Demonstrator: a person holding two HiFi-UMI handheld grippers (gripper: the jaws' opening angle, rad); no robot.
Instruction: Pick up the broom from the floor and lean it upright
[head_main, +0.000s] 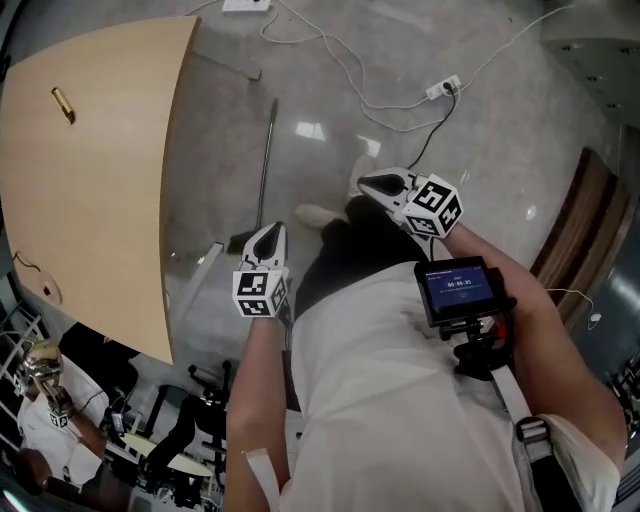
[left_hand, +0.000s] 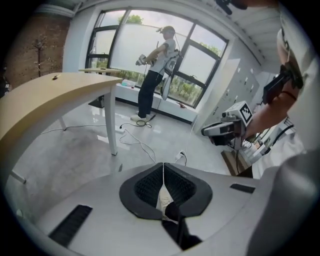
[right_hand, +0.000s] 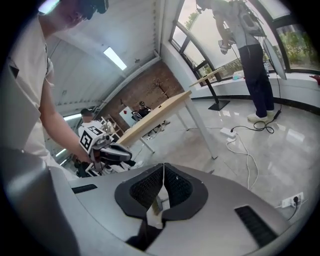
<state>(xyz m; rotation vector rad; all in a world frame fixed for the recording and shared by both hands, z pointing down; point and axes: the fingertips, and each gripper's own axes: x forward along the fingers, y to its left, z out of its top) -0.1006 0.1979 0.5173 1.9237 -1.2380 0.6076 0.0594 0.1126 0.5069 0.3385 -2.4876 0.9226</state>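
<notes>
Lying unlifted, the broom (head_main: 267, 165) sits at twelve o'clock of the clenched left gripper (head_main: 266, 240); right gripper (head_main: 385, 185) clenched too, both empty.

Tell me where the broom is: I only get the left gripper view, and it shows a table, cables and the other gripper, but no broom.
Observer: In the head view the broom lies flat on the floor, alongside the wooden table's curved edge.
Operator: How does it lie relative to me?
Observer: Its near end shows right beside the left gripper; the handle runs away from it, up the picture.
Operator: Is the other one holding anything?
Observer: No, the right gripper has its jaws together with nothing between them.
</notes>
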